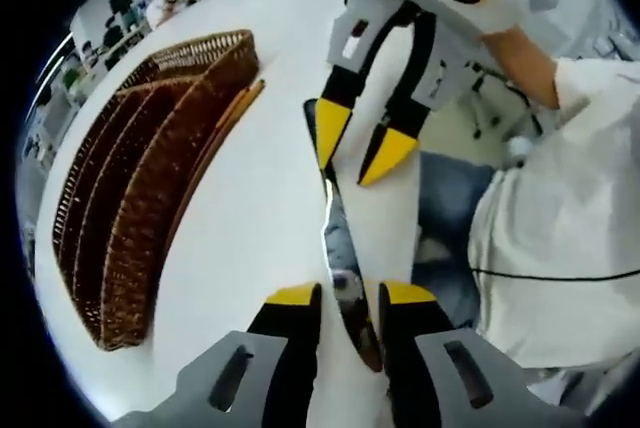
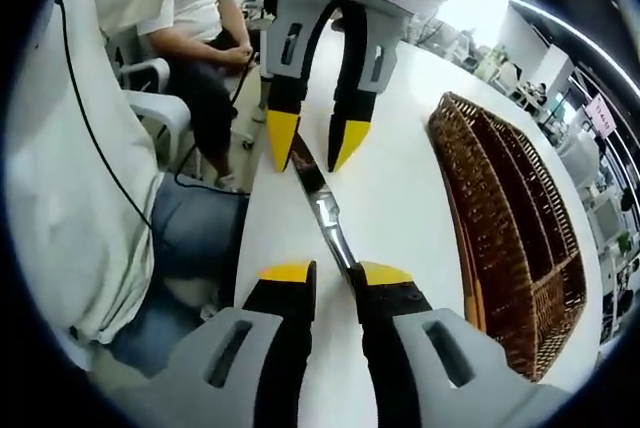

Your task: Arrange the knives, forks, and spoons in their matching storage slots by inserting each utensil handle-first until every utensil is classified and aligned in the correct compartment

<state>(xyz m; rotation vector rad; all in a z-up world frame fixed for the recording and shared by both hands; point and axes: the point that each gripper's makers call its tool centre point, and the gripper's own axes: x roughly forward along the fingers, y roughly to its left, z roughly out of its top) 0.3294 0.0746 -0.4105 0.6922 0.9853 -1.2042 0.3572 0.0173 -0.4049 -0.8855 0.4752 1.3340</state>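
A table knife (image 1: 333, 216) lies flat on the white table (image 1: 250, 238), stretched between my two grippers, which face each other. In the left gripper view my left gripper (image 1: 351, 295) straddles the knife's near end, with a small gap on one side; its jaws are open. My right gripper (image 1: 357, 151) comes down from the top, jaws spread over the far end. In the right gripper view the knife (image 2: 322, 206) narrows to an end beside one finger of my right gripper (image 2: 337, 274), which is open. The left gripper (image 2: 315, 146) hangs over the other end.
A brown wicker tray (image 1: 140, 198) with long parallel slots lies on the table, away from the knife; in the right gripper view the tray (image 2: 515, 238) is on the right. A seated person in white (image 1: 560, 248) is at the table's edge, and another person sits behind (image 2: 205, 43).
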